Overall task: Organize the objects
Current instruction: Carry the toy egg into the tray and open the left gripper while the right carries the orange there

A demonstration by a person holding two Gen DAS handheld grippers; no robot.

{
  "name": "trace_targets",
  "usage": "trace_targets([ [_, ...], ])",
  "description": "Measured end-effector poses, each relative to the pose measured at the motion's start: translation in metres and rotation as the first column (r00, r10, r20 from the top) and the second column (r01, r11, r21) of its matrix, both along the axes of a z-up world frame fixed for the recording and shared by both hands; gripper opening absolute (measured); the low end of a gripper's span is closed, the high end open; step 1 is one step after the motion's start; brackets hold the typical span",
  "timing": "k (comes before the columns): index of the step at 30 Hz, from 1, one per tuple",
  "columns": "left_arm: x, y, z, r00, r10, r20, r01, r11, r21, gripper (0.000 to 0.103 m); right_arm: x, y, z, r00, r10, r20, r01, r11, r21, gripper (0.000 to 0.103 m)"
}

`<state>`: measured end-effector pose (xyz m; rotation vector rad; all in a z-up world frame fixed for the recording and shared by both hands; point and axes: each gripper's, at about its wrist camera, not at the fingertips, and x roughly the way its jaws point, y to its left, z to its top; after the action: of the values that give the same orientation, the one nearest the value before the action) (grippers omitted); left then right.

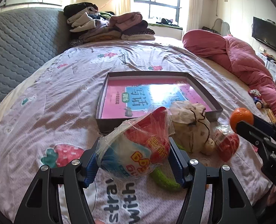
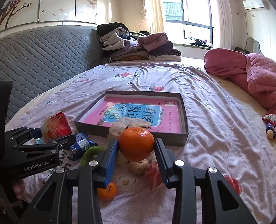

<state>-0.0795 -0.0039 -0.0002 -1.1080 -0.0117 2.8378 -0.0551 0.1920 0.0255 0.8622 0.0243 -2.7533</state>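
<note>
Orange (image 2: 136, 143) sits lifted between the blue pads of my right gripper (image 2: 136, 145), jaws closed on its flanks, held above the bed (image 2: 212, 123) just short of the near wall of the cardboard box (image 2: 183, 136). It looks firm and round with a waxy skin, so I judge it could roll out of a loose pinch; gripping across its widest part, as now, seems right, and not so hard that it bruises.

My left gripper (image 1: 133, 158) has its jaws closed on a wrapped snack cup (image 1: 136, 149), red and white under crinkled clear film. That one should be light and a bit crushable, and the film is slippery, so I would keep the pads on the cup's body rather than on the loose plastic.

Inside the box a pink book (image 2: 138, 115) lies flat, and a pale cloth item rests over the near rim; I cannot tell what it is. On the bed below the grippers lie a smaller orange (image 2: 107, 191), a blue snack packet (image 2: 81, 145), a green fuzzy loop (image 1: 164, 181), a spotted cloth bag (image 1: 190, 127) and a red wrapped sweet (image 1: 228, 145). My guess is both held things go into the box, set down gently on the book.
</note>
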Motion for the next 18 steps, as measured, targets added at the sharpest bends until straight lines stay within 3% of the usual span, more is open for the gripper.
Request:
trace_targets([
  [18,-0.059,-0.011,0.006,1.000,0.004,0.003,-0.004,1.000,0.022,0.067,-0.059,0.017,0.012,1.000,-0.027,-0.007,0.027,1.000,0.003,0.040],
])
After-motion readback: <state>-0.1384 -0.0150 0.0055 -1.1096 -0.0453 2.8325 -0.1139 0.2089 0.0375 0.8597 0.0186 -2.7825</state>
